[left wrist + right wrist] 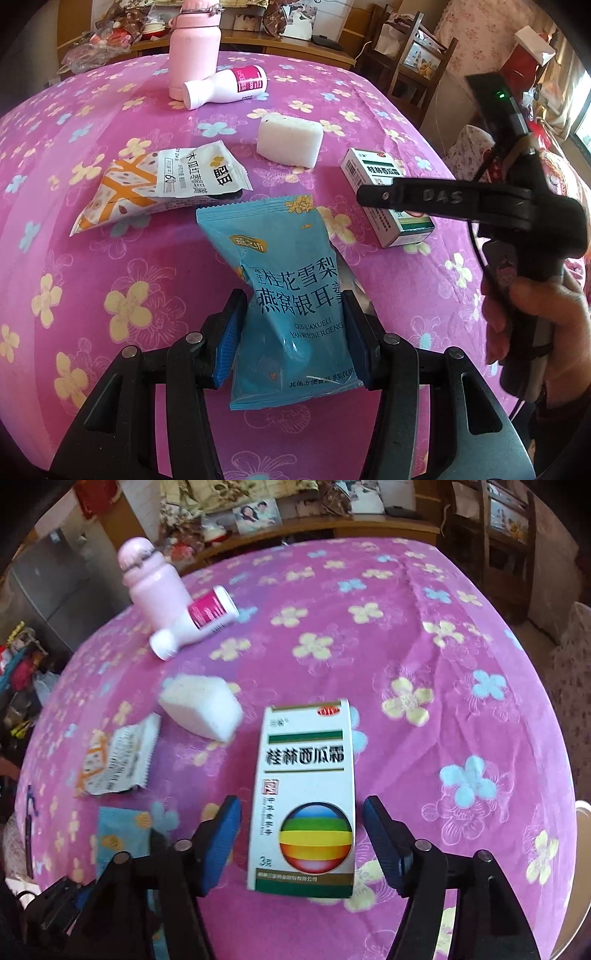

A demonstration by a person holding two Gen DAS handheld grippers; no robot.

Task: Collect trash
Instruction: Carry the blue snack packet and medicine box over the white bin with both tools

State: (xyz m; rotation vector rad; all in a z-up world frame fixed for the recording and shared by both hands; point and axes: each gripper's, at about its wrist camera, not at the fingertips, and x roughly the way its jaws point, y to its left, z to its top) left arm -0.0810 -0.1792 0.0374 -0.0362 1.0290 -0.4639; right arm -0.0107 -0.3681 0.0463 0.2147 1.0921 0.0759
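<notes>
Left gripper (293, 332) angled down, clamped on blue packet (288, 295); right gripper (301, 845) parted astride medicine box (306, 794), contact unclear.

Your right gripper (373, 195) hides the middle of the box (373, 170). The blue packet (122, 830) sits half hidden behind your finger. The sponge (203, 705) and torn wrapper (118, 757) blur; their print is unreadable.
</notes>
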